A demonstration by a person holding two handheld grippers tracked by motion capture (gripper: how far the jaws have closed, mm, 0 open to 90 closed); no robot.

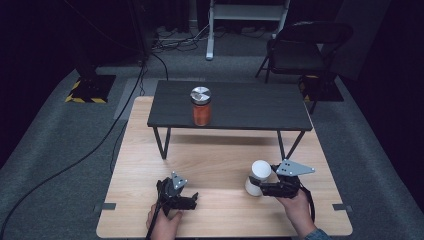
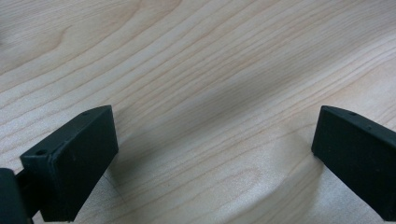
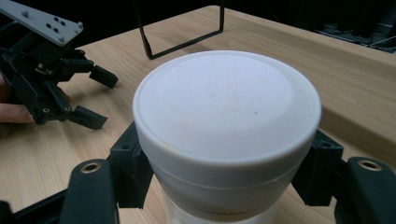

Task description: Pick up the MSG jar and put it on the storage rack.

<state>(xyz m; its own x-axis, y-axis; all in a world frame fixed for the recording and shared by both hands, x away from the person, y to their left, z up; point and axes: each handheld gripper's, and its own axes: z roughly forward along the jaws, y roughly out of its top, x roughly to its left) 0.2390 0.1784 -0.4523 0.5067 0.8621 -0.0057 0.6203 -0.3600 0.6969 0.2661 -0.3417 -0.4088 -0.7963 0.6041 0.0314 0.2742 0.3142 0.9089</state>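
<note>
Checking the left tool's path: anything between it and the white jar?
Nothing: bare wood between the left tool and the white jar, seen in the high view and the right gripper view.

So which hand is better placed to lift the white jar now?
The right. Its claw is already shut on the white jar, while the left claw is open over bare table.
</note>
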